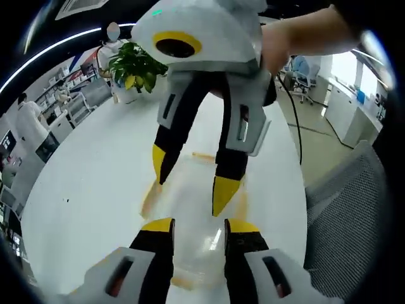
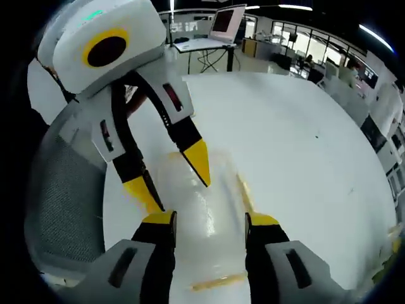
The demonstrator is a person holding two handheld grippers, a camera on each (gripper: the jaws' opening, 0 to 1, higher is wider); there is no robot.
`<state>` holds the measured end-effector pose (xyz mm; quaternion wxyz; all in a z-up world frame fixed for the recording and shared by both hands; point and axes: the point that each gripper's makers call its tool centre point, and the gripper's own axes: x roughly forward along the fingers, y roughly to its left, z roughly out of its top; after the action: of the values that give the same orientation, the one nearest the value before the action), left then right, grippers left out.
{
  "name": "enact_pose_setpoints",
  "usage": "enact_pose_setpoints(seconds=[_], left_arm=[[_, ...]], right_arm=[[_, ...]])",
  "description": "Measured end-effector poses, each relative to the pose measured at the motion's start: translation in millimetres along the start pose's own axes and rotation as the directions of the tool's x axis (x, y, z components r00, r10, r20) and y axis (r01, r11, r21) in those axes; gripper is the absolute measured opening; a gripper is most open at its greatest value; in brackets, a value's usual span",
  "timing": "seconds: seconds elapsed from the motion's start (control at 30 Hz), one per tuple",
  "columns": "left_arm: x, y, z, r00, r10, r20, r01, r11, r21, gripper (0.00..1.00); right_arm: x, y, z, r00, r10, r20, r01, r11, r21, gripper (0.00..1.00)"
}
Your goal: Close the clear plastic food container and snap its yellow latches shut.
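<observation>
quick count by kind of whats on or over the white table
grippers: 2, left gripper and right gripper
clear plastic food container: 1
potted plant: 1
white table: 1
total: 5

No readable text, label or number anywhere.

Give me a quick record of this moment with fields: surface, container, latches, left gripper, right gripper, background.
surface: white table
container: clear plastic food container on the table, between the two grippers
latches: yellow latches along its edges; whether snapped shut cannot be told
left gripper: left gripper jaws apart, over the near end of the container
right gripper: right gripper jaws apart, over the container from the opposite side
background: potted plant at the far table edge; mesh chair beside the table; laptop on a far desk
</observation>
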<state>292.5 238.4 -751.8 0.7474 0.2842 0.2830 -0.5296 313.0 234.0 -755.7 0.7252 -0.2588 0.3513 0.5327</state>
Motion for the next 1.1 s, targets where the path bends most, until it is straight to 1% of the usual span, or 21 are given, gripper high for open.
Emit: enact_pose_setpoints(seconds=[0.07, 0.27, 0.33, 0.37, 0.43, 0.47, 0.53, 0.63, 0.77, 0.83, 0.87, 0.97, 1.1], left_arm=[[0, -2.1, 0.4, 1.000, -0.007, -0.001, 0.007, 1.000, 0.005, 0.25], [0, -7.4, 3.7, 1.000, -0.020, 0.006, 0.020, 1.000, 0.012, 0.28], [2, -11.5, 4.0, 1.000, -0.031, 0.002, 0.031, 0.999, 0.023, 0.29], [3, -12.7, 3.5, 0.999, -0.032, -0.002, 0.033, 0.999, 0.027, 0.30], [4, -16.4, 2.7, 0.999, -0.036, -0.010, 0.036, 0.998, 0.048, 0.30], [5, -17.9, 2.3, 0.999, -0.038, -0.014, 0.039, 0.998, 0.053, 0.31], [7, -19.9, 0.8, 0.999, -0.033, -0.029, 0.035, 0.996, 0.084, 0.34], [10, -16.8, -4.2, 0.998, 0.008, -0.065, 0.002, 0.989, 0.145, 0.41], [13, -17.3, -2.5, 0.997, 0.010, -0.070, 0.000, 0.990, 0.138, 0.40], [15, -17.7, 0.7, 0.998, 0.021, -0.066, -0.011, 0.989, 0.151, 0.42], [16, -16.3, 2.9, 0.997, 0.037, -0.065, -0.025, 0.984, 0.177, 0.44], [19, -16.4, -1.8, 0.994, 0.042, -0.104, -0.020, 0.978, 0.206, 0.41], [22, -17.1, -2.6, 0.991, 0.050, -0.123, -0.023, 0.977, 0.211, 0.43]], right_arm=[[0, -2, 0.1, 1.000, 0.007, -0.007, -0.007, 1.000, -0.003, 0.42], [1, -9, -0.5, 0.999, 0.029, -0.032, -0.030, 0.999, -0.024, 0.44], [2, -10, -0.8, 0.998, 0.043, -0.040, -0.044, 0.999, -0.026, 0.44], [3, -9, -1.6, 0.996, 0.067, -0.051, -0.068, 0.998, -0.019, 0.44], [6, -13, -0.5, 0.995, 0.074, -0.065, -0.076, 0.997, -0.028, 0.45], [7, -12, -0.4, 0.992, 0.098, -0.078, -0.101, 0.994, -0.032, 0.46], [9, -15, -0.8, 0.989, 0.110, -0.098, -0.114, 0.993, -0.031, 0.46], [13, -20, -4.3, 0.982, 0.120, -0.143, -0.129, 0.990, -0.051, 0.47], [16, -20, -5.3, 0.972, 0.160, -0.170, -0.170, 0.985, -0.045, 0.48], [18, -16, -8.7, 0.963, 0.189, -0.192, -0.198, 0.980, -0.030, 0.47], [20, -15, -11.2, 0.957, 0.207, -0.205, -0.216, 0.976, -0.020, 0.47], [21, -13, -11.9, 0.946, 0.240, -0.220, -0.244, 0.970, 0.008, 0.46], [21, -12, -11.8, 0.935, 0.251, -0.252, -0.260, 0.966, -0.002, 0.45]])
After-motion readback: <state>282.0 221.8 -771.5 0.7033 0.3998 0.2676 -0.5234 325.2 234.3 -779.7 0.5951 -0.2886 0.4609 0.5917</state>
